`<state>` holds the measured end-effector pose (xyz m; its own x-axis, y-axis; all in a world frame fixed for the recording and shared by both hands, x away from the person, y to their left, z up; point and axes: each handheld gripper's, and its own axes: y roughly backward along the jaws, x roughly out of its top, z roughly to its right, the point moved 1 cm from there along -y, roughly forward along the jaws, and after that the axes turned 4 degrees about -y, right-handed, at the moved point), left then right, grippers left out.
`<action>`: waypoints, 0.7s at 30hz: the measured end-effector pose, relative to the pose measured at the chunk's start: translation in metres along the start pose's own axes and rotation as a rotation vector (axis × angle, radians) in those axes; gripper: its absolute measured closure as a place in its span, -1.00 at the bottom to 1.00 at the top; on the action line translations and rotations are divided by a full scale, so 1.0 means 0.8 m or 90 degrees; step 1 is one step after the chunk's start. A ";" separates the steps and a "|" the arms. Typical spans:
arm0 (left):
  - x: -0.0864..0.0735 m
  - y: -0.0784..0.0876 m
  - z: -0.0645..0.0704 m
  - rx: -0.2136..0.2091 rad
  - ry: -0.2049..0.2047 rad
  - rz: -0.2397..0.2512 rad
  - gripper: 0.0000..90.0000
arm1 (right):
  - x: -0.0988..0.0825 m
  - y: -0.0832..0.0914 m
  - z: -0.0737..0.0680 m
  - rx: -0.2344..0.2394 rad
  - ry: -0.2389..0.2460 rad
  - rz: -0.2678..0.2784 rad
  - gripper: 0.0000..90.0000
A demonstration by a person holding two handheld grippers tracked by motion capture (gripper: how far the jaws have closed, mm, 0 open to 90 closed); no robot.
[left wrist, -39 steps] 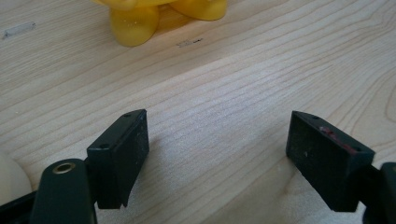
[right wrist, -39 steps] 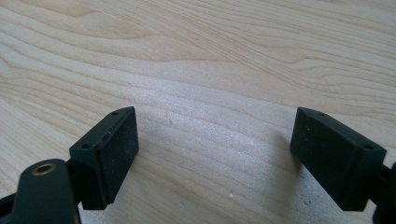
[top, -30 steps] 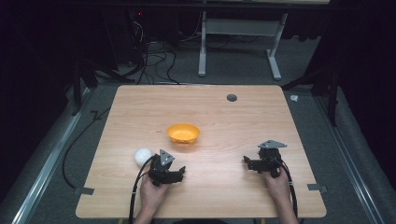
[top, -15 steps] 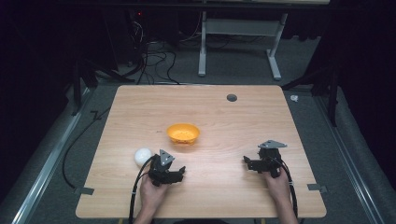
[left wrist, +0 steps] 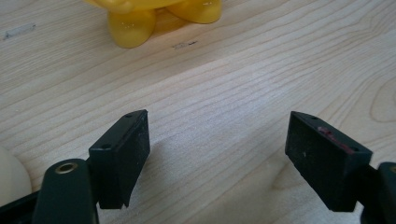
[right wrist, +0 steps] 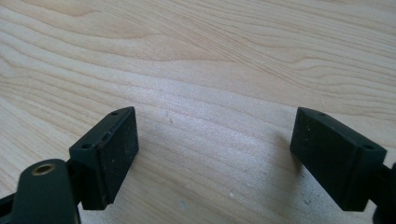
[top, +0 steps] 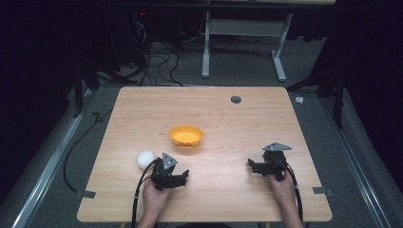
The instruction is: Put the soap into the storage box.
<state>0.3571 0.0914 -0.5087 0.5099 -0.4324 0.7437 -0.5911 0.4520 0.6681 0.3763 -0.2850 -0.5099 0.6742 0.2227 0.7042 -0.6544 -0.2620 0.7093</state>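
High view: a white ball (top: 145, 159) was seen on the worktop (top: 228, 123), near the orange bowl (top: 186, 136) and just beside the left gripper (top: 179, 177), whose fingers (left wrist: 122, 154) were spread wide and empty. The right gripper (top: 252, 166), well apart from the bowl, was likewise held open over bare wood. A round ball could easily be nudged by a finger and rolled away from the bowl, toward the worktop's edge, if it were approached off-centre.

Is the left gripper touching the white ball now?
Cannot tell. In the high view the white ball sits right beside the left gripper, no clear gap. The left gripper view shows the open jaws holding nothing, ball at the frame edge.
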 end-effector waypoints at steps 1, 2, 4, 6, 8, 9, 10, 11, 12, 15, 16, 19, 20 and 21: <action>0.000 0.001 0.001 0.000 0.000 0.003 -0.50 | 0.000 0.000 0.000 0.000 0.000 0.000 -0.65; 0.000 0.003 0.001 -0.003 -0.001 0.003 -0.50 | 0.000 0.000 0.000 0.000 0.000 0.000 -0.65; 0.001 0.007 0.002 -0.006 0.001 0.007 -0.50 | 0.000 0.000 0.000 0.000 0.000 0.000 -0.65; 0.001 0.012 0.003 -0.010 0.004 0.012 -0.50 | 0.000 0.000 0.000 0.000 0.000 0.000 -0.65; 0.001 0.016 0.004 -0.011 0.005 0.016 -0.50 | 0.000 0.000 0.000 0.000 0.000 0.000 -0.65; 0.001 0.018 0.005 -0.011 0.002 0.015 -0.50 | 0.000 0.000 0.000 0.000 0.000 0.000 -0.65; 0.001 0.018 0.005 -0.011 0.002 0.015 -0.50 | 0.000 0.000 0.000 0.000 0.000 0.000 -0.65; 0.001 0.021 0.006 -0.014 0.003 0.017 -0.50 | 0.000 0.000 0.000 0.000 0.000 0.000 -0.65; 0.001 0.023 0.007 -0.014 0.000 0.018 -0.50 | 0.000 0.000 0.000 0.000 0.000 0.000 -0.65; -0.001 0.030 0.007 -0.013 0.000 0.020 -0.50 | 0.000 0.000 0.000 0.000 0.000 0.000 -0.65; -0.002 0.033 0.007 -0.013 0.002 0.022 -0.50 | 0.000 0.000 0.000 0.000 0.000 0.000 -0.65; -0.003 0.036 0.006 -0.011 0.005 0.025 -0.50 | 0.000 0.000 0.000 0.000 0.000 0.000 -0.65; -0.005 0.041 0.004 -0.007 0.009 0.027 -0.50 | 0.000 0.000 0.000 0.000 0.000 0.000 -0.65; -0.006 0.044 0.003 -0.005 0.010 0.029 -0.50 | 0.000 0.000 0.000 0.000 0.000 0.000 -0.65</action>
<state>0.3325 0.1071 -0.4888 0.4925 -0.3983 0.7738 -0.6088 0.4777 0.6334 0.3763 -0.2850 -0.5099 0.6742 0.2224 0.7043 -0.6545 -0.2619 0.7092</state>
